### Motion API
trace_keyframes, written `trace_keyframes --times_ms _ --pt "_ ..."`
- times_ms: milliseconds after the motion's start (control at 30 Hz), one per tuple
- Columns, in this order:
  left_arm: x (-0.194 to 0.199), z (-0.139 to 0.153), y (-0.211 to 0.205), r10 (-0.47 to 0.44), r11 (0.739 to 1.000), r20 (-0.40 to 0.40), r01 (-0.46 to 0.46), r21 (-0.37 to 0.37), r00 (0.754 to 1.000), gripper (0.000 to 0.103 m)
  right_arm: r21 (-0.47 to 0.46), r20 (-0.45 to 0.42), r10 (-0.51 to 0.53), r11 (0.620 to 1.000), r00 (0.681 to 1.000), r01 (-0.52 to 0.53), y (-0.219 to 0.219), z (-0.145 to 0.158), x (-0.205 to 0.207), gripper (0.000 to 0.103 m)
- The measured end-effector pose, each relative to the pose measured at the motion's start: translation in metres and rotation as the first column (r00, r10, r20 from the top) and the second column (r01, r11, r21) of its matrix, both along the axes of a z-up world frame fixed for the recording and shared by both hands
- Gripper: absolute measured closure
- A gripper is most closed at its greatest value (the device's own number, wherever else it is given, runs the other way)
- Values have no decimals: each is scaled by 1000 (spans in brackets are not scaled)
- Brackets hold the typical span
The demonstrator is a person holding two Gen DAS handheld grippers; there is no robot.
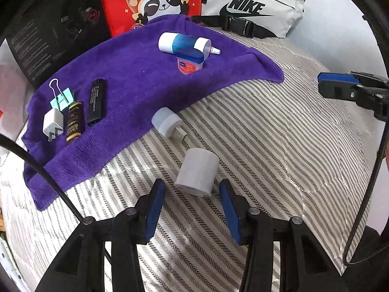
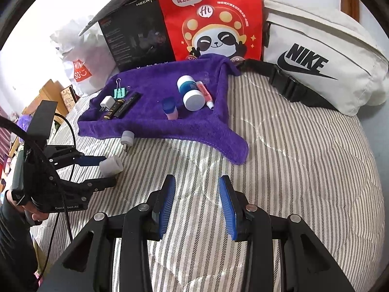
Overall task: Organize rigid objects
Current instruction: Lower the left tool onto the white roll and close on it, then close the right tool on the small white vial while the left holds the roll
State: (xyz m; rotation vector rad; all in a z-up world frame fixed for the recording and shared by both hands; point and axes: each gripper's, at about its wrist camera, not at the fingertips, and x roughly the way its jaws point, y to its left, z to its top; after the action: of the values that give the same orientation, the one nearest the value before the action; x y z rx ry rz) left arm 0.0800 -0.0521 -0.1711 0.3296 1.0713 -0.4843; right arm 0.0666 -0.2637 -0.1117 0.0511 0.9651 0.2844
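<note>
A white cylinder [image 1: 197, 172] lies on the striped bedspread [image 1: 267, 133] between the blue pads of my left gripper [image 1: 192, 183]. The pads stand open with a small gap on each side. A white USB plug light [image 1: 166, 121] lies at the edge of the purple towel [image 1: 145, 80]. On the towel's left are a white charger [image 1: 52, 121], a teal binder clip [image 1: 62, 98] and two dark tubes [image 1: 96, 102]. On its right are a blue-white bottle [image 1: 184, 43], a small jar [image 1: 189, 64] and a thin tube [image 2: 205, 92]. My right gripper [image 2: 197, 187] hangs open over bare bedspread, with nothing between its fingers.
A red panda bag [image 2: 209, 17], a white Nike bag [image 2: 323, 56] with a black buckle strap, and a black box [image 2: 136, 39] line the back. A white shopping bag [image 2: 80, 56] sits at the far left. A black cable [image 1: 48, 177] trails from the left gripper.
</note>
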Motion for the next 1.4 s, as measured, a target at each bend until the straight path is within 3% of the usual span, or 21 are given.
trace_keyframes --times_ms 133,233,567,967,1400 --pt "2 1 -6 7 1000 1 -7 -8 1000 59 -1 -16 2 1000 1000 -2 1 -5 2 66" --pt "6 0 -12 7 1000 15 -7 6 1000 70 -5 -26 9 1000 1000 -9 4 -8 2 66" --pt "3 4 20 105 994 17 -104 -40 994 71 -6 -41 39 999 998 -40 11 -14 4 66" --pt "-24 3 116 358 934 35 -358 -14 933 71 -1 -42 151 989 988 -151 65 -23 26 66" --pt "-29 1 123 404 914 50 -400 -71 913 70 -14 -9 186 982 982 -186 127 -34 58 66"
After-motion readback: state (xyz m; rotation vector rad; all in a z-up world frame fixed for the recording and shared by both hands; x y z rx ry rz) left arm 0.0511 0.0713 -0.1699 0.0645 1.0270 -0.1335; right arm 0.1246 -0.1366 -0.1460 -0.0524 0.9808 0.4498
